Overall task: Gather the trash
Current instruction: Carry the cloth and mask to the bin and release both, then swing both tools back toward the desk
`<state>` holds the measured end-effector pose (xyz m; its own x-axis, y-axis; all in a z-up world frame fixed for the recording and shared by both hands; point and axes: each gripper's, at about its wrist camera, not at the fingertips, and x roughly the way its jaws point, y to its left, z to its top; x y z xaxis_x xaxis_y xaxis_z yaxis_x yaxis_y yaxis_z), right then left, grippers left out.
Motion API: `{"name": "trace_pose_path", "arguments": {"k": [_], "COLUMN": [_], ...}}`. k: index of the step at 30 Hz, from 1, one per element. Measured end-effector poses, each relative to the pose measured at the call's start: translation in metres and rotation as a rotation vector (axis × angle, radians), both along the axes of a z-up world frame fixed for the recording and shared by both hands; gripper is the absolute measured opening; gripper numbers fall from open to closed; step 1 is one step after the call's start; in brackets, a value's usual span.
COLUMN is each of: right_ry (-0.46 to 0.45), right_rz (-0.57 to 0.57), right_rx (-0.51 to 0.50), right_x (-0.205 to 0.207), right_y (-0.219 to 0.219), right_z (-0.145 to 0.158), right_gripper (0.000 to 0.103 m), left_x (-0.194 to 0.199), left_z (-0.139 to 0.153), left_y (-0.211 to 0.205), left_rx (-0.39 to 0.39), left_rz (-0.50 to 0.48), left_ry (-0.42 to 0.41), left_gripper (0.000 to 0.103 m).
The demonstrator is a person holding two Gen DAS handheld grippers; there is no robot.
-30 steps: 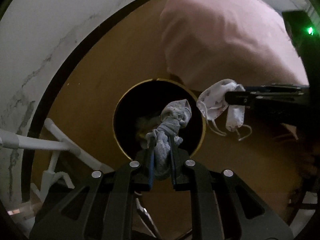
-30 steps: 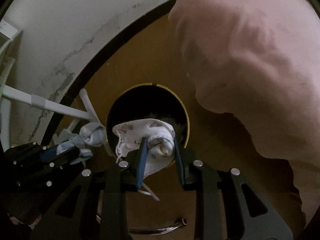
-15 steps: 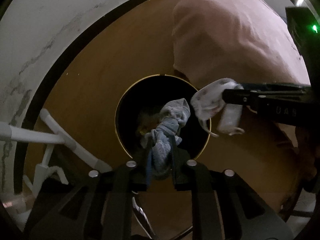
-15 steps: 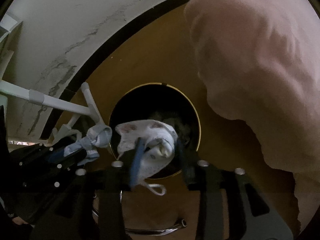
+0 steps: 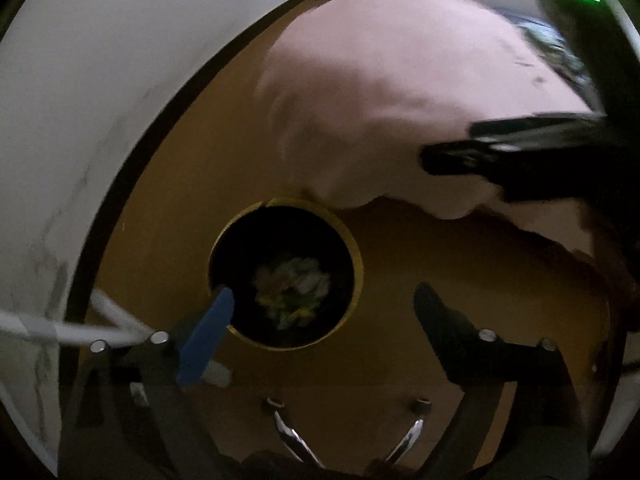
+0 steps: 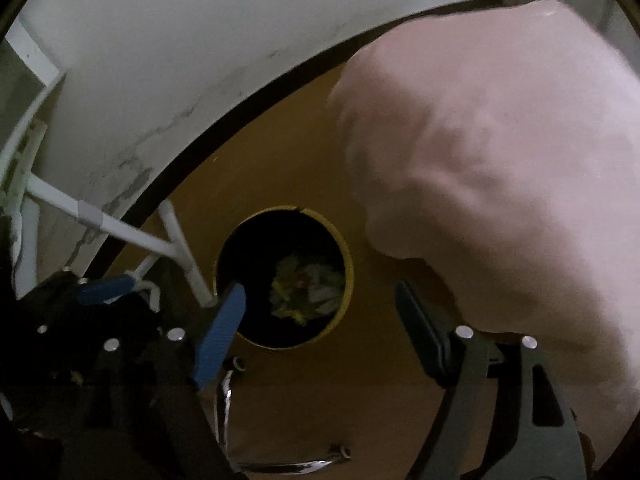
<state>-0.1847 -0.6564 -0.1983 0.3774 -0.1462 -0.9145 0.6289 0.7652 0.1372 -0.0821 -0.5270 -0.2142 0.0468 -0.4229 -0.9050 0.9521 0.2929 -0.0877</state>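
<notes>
Trash (image 5: 292, 294), a pale crumpled heap with yellow and reddish scraps, lies at the bottom of a dark round bin with a gold rim (image 5: 357, 258) set on a brown floor (image 5: 460, 264). Nearest the lens in the left wrist view, the left gripper (image 5: 324, 306) has its jaws spread wide and holds nothing; its blue-padded finger (image 5: 206, 330) reaches the bin's near-left rim while the dark finger (image 5: 444, 322) stands over the floor to the right of the bin. Two chrome metal legs (image 5: 404, 444) show below, between the gripper's arms.

In the right wrist view the right gripper (image 6: 320, 306) is likewise wide apart and empty, its blue pad (image 6: 220, 332) at the bin's left rim (image 6: 218, 276) and its dark pad (image 6: 418, 328) just right of it, with the trash heap (image 6: 308, 290) seen deep inside between them. The left gripper's blue pad (image 6: 106, 290) shows at the lower left, beside a white plastic tube frame (image 6: 120, 226).

Beyond the bin a pink fabric mass (image 6: 500, 160) bulges in from the right, overhanging the floor and reaching close to the bin's far rim. Farther back a dark baseboard strip (image 6: 240, 116) runs beneath a white wall with grey scuff marks (image 6: 180, 40). In the left wrist view the right gripper's black body (image 5: 520, 156) crosses in front of the pink fabric (image 5: 380, 100).
</notes>
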Motion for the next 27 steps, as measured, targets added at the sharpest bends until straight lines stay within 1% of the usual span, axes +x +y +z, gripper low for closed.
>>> {"name": "trace_pose_path", "arguments": {"k": [2, 4, 6, 7, 8, 10, 12, 13, 15, 16, 17, 18, 19, 21, 22, 24, 27], "right_ry": [-0.041, -0.088, -0.148, -0.181, -0.201, -0.257, -0.301, -0.322, -0.331, -0.325, -0.322, -0.318, -0.306, -0.271, -0.252, -0.194, -0.121], "right_rz": [-0.028, -0.042, -0.005, 0.033, 0.062, 0.168, 0.266, 0.331, 0.429, 0.483, 0.522, 0.585, 0.627, 0.683, 0.703, 0.727, 0.718], "right_rx": [-0.051, -0.098, -0.134, -0.148, -0.156, -0.172, -0.147, -0.124, -0.094, -0.063, -0.032, 0.025, 0.061, 0.104, 0.121, 0.150, 0.169], "right_x": [-0.016, -0.022, -0.013, -0.002, 0.007, 0.041, 0.076, 0.099, 0.137, 0.159, 0.175, 0.198, 0.216, 0.247, 0.263, 0.294, 0.336], "right_y": [0.002, 0.011, 0.033, 0.050, 0.062, 0.109, 0.151, 0.177, 0.223, 0.250, 0.266, 0.294, 0.315, 0.349, 0.365, 0.395, 0.414], "right_z": [0.035, 0.070, 0.106, 0.123, 0.133, 0.157, 0.170, 0.174, 0.177, 0.177, 0.177, 0.175, 0.172, 0.166, 0.162, 0.152, 0.139], "right_gripper": [0.084, 0.086, 0.087, 0.087, 0.087, 0.089, 0.092, 0.092, 0.092, 0.092, 0.092, 0.092, 0.092, 0.092, 0.092, 0.092, 0.092], "left_x": [-0.019, -0.032, -0.030, -0.023, -0.016, 0.008, 0.038, 0.051, 0.081, 0.098, 0.107, 0.119, 0.128, 0.146, 0.152, 0.163, 0.181], "left_z": [0.037, 0.082, 0.114, 0.134, 0.144, 0.166, 0.183, 0.187, 0.193, 0.195, 0.196, 0.197, 0.198, 0.197, 0.195, 0.191, 0.183], "left_y": [0.009, 0.031, 0.059, 0.081, 0.096, 0.139, 0.192, 0.216, 0.276, 0.312, 0.333, 0.366, 0.387, 0.442, 0.458, 0.494, 0.527], "left_rx": [-0.046, -0.118, -0.170, -0.198, -0.211, -0.246, -0.258, -0.254, -0.201, -0.169, -0.157, -0.150, -0.147, -0.137, -0.135, -0.131, -0.124], "left_rz": [-0.047, -0.072, -0.050, -0.014, 0.019, 0.118, 0.261, 0.323, 0.495, 0.589, 0.642, 0.712, 0.757, 0.879, 0.921, 0.987, 1.035], "left_ry": [-0.011, -0.061, -0.094, -0.104, -0.109, -0.117, -0.167, -0.200, -0.292, -0.319, -0.322, -0.315, -0.308, -0.291, -0.283, -0.264, -0.239], "left_gripper": [0.092, 0.094, 0.095, 0.095, 0.096, 0.096, 0.096, 0.096, 0.096, 0.096, 0.096, 0.096, 0.096, 0.096, 0.096, 0.096, 0.096]}}
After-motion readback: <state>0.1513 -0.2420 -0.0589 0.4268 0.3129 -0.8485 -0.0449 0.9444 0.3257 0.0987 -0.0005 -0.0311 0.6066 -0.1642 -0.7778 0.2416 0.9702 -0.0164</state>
